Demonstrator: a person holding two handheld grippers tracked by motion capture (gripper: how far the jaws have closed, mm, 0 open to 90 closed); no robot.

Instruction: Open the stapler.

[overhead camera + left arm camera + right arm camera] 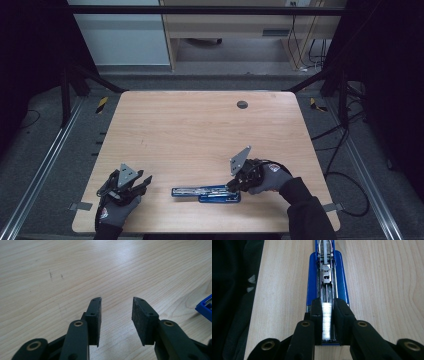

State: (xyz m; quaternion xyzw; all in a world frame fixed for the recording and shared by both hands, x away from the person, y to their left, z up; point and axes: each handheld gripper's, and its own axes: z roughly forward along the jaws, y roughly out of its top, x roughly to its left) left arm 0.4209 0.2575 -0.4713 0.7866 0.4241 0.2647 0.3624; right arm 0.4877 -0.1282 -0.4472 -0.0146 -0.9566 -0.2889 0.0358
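Light wood worktop (200,125), rounded corners, dark round grommet hole (242,104) near far edge. Grey carpet floor (60,150) around. Metal rails (40,170) along left and right edges. Pale desk (225,25) and cables (305,50) beyond far edge. Surroundings dim.

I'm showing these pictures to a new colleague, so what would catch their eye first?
The opened blue stapler, lying flat near the table's front edge, stands out first. The right gripper holds a shiny strip of staples between its jaws, right over the stapler's open channel. The left gripper rests apart at the front left, jaws open over bare wood.
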